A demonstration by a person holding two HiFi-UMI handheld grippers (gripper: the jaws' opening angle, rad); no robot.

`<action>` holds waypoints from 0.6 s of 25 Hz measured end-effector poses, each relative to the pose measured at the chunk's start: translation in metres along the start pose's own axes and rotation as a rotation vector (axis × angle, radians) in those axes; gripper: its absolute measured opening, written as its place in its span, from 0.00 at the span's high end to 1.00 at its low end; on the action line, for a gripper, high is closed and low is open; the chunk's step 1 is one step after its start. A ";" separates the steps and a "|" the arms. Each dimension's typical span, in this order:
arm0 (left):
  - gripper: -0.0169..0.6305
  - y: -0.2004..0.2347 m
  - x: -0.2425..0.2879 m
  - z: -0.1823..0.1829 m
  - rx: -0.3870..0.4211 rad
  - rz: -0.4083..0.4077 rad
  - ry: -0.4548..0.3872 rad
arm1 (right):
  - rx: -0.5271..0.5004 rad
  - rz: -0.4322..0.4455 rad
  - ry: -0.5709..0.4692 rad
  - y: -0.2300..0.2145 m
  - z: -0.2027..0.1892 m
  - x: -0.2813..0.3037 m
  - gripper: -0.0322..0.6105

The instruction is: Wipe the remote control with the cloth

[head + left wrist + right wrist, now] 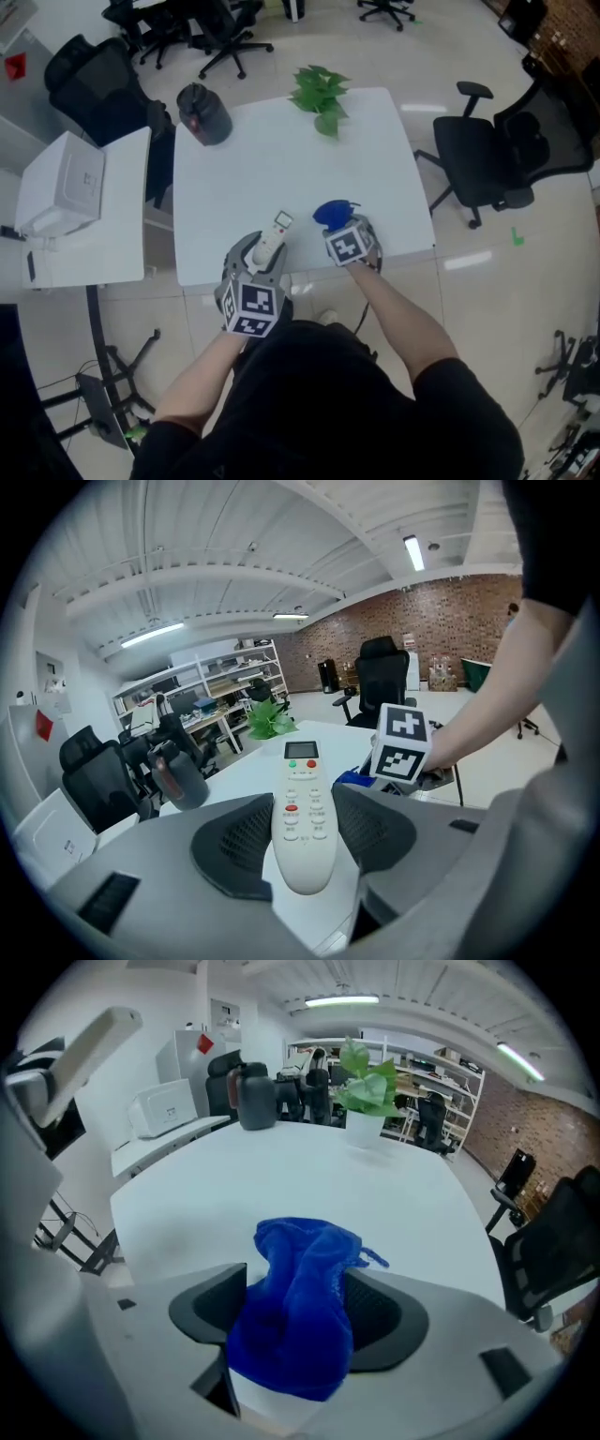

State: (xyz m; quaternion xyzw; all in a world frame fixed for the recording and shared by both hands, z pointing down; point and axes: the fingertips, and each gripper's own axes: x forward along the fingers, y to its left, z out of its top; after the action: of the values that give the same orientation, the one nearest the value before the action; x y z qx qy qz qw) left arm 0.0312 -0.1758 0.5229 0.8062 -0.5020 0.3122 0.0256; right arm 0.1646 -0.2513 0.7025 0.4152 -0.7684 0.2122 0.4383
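Remote (303, 808): squeezed in left hand-held gripper (302, 829), at table's (281, 159) 6 o'clock edge.
Cloth (295, 1307): at remote's 3 o'clock, loose between right hand-held gripper's (298, 1314) open jaws.
Risk: cloth may get left behind without a squeeze.

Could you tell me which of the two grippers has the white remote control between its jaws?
The left gripper: it is shut on the white plastic remote control. The right gripper has open jaws around a crumpled blue cloth instead.
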 end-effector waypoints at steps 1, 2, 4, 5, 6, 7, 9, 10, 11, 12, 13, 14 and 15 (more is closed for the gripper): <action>0.66 -0.001 -0.001 0.001 0.006 0.002 -0.001 | 0.011 -0.012 0.021 -0.003 -0.003 0.004 0.44; 0.66 -0.001 -0.001 0.002 0.011 0.005 -0.003 | 0.030 -0.020 0.037 -0.006 -0.006 0.006 0.44; 0.66 -0.002 -0.003 0.004 0.027 0.010 -0.006 | 0.081 -0.010 0.052 -0.009 -0.012 0.008 0.44; 0.66 -0.002 -0.005 0.005 0.037 0.013 -0.008 | 0.098 0.001 0.054 -0.009 -0.014 0.008 0.45; 0.66 -0.003 -0.006 0.005 0.046 0.016 -0.009 | 0.105 0.012 0.055 -0.007 -0.016 0.007 0.55; 0.66 -0.004 -0.008 0.005 0.052 0.019 -0.009 | 0.106 0.019 0.054 -0.005 -0.017 0.006 0.67; 0.66 -0.007 -0.011 0.006 0.059 0.025 -0.009 | 0.101 0.025 0.041 -0.004 -0.020 0.002 0.72; 0.66 -0.009 -0.013 0.006 0.062 0.030 -0.010 | 0.098 0.026 0.030 -0.004 -0.020 -0.002 0.72; 0.66 -0.010 -0.015 0.007 0.065 0.035 -0.012 | 0.094 0.029 0.016 -0.004 -0.020 -0.006 0.73; 0.66 -0.012 -0.018 0.008 0.068 0.040 -0.014 | 0.092 0.036 -0.004 -0.004 -0.020 -0.012 0.73; 0.66 -0.014 -0.021 0.009 0.071 0.044 -0.015 | 0.091 0.047 -0.029 -0.003 -0.018 -0.020 0.73; 0.66 -0.016 -0.024 0.009 0.073 0.047 -0.015 | 0.090 0.062 -0.056 -0.001 -0.016 -0.029 0.74; 0.66 -0.019 -0.028 0.009 0.075 0.050 -0.015 | 0.090 0.078 -0.085 0.001 -0.012 -0.040 0.74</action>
State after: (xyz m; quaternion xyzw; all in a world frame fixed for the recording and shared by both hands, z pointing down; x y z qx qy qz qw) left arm 0.0427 -0.1480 0.5060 0.7962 -0.5100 0.3253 -0.0159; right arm 0.1804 -0.2242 0.6754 0.4130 -0.7916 0.2454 0.3775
